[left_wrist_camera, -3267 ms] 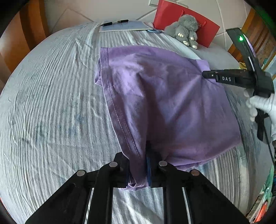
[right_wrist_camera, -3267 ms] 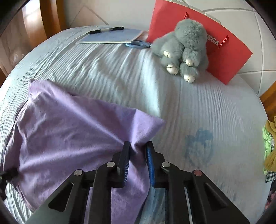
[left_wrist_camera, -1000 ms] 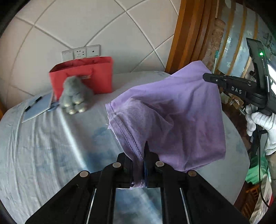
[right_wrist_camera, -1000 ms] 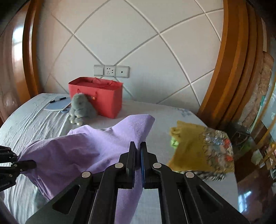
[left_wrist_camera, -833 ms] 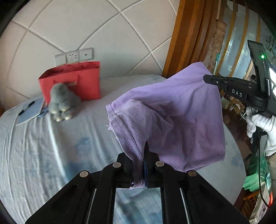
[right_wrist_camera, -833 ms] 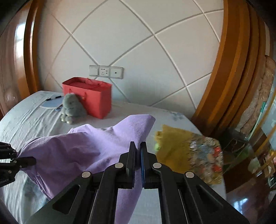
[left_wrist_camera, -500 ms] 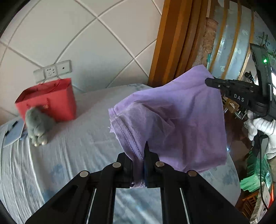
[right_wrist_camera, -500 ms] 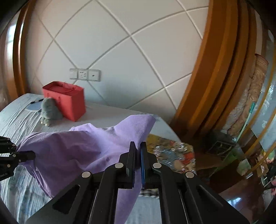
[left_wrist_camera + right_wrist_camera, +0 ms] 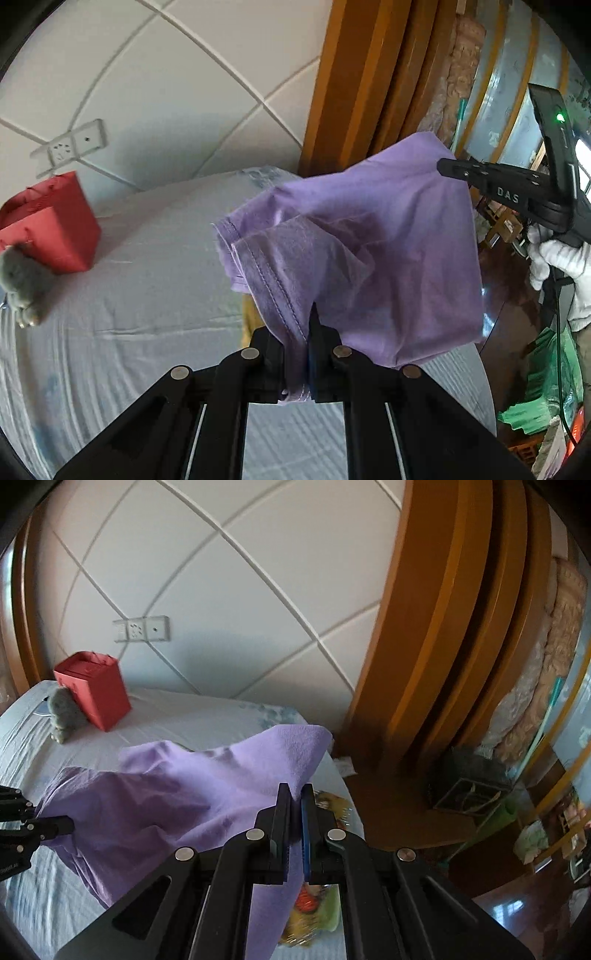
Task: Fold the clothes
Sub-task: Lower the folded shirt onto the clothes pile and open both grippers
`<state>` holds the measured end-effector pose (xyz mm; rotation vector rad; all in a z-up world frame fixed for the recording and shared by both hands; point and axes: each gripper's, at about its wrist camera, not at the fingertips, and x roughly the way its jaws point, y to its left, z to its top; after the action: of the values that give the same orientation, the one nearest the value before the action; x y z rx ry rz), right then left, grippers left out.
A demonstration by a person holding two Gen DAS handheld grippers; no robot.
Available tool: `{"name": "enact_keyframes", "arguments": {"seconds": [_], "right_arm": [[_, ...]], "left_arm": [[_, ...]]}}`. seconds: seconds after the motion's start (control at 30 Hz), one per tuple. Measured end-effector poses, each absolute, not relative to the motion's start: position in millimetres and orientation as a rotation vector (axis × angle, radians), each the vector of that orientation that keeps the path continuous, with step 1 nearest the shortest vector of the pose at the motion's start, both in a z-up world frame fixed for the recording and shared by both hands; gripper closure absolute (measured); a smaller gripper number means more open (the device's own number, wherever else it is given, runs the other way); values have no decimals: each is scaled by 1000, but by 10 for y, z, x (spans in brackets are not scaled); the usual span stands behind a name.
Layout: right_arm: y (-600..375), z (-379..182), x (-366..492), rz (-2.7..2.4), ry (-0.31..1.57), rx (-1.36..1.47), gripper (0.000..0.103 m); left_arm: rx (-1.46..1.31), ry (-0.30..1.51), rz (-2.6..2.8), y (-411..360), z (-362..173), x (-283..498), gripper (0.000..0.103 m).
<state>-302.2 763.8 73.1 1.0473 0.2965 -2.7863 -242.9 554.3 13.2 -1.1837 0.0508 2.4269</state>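
The purple garment (image 9: 388, 258), flat on the bed (image 9: 129, 295) seconds ago, is now held aloft and has been carried toward the bed's far corner. The left gripper (image 9: 308, 354) and right gripper (image 9: 295, 827) are each clamped on an edge. A patterned yellow cloth (image 9: 332, 805) lies beneath the likely set-down spot; a red bag (image 9: 94, 688) stands well apart.

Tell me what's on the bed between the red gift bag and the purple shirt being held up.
Only bare bed sheet lies between the red gift bag and the purple shirt, as the right wrist view shows.
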Motion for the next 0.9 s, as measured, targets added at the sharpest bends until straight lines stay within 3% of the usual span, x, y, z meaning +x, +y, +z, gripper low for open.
{"name": "enact_keyframes", "arguments": {"seconds": [0.2, 0.23, 0.27, 0.3, 0.33, 0.47, 0.6, 0.9], "right_arm": [[8011, 36, -3467, -2728, 151, 1254, 94], [8061, -70, -3523, -2718, 113, 1293, 86], [8104, -158, -3563, -2709, 80, 1326, 67], [8144, -230, -3584, -2704, 51, 1355, 54], [8182, -286, -3595, -2701, 24, 1377, 38], [8270, -248, -3489, -2735, -53, 1373, 11], [8265, -22, -3209, -2764, -94, 1291, 0], [8086, 228, -2461, -2802, -150, 1201, 0]], "left_arm": [[-1370, 196, 2416, 5838, -410, -2797, 89], [-1406, 217, 2405, 5850, -501, -2853, 78], [-1431, 235, 2398, 5854, -564, -2893, 69], [-1431, 257, 2406, 5852, -585, -2910, 55], [-1432, 279, 2414, 5850, -607, -2927, 48], [-1404, 319, 2434, 5822, -549, -2924, 41], [-1354, 290, 2446, 5806, -323, -2783, 40], [-1360, 288, 2385, 6074, -84, -2372, 40]]}}
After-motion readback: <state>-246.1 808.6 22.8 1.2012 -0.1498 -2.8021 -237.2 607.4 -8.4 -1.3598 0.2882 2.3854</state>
